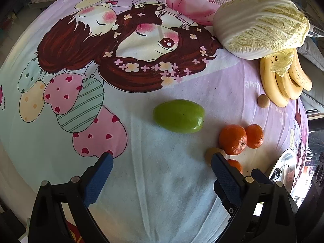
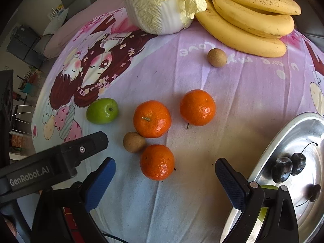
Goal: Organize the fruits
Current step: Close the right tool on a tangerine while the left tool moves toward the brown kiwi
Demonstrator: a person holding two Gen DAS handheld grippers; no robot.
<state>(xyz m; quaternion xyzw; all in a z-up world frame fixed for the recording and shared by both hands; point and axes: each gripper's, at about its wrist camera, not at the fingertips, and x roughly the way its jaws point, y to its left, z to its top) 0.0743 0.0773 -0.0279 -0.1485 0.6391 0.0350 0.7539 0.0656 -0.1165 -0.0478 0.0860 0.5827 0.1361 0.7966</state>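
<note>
Left gripper (image 1: 162,162) is spread wide and empty, above the sheet with the green fruit (image 1: 178,115) dead ahead between its finger lines, long axis lying crosswise to the fingers, so a straight reach forward would probably close across its short width. Right gripper (image 2: 165,166) is also spread and empty, and the near tangerine (image 2: 157,162) sits right between its fingertips, slightly left of centre, round so no axis to worry about. My call: right takes that tangerine, left takes the green one; the steel tray (image 2: 283,137) is to the right gripper's right, so the right hand is much nearer the drop-off. Counts, left to right in the right wrist view: 1 green fruit on the sheet, 2 small brown round fruits (one (image 2: 134,142) touching the tangerine cluster, one (image 2: 216,57) near the bananas), 3 tangerines, 1 cabbage (image 2: 160,6), 1 banana bunch (image 2: 249,18) of about 4, exact count unclear. On the tray: 3 dark cherries (image 2: 282,169), plus something green behind the right finger, mostly hidden, can't identify.
</note>
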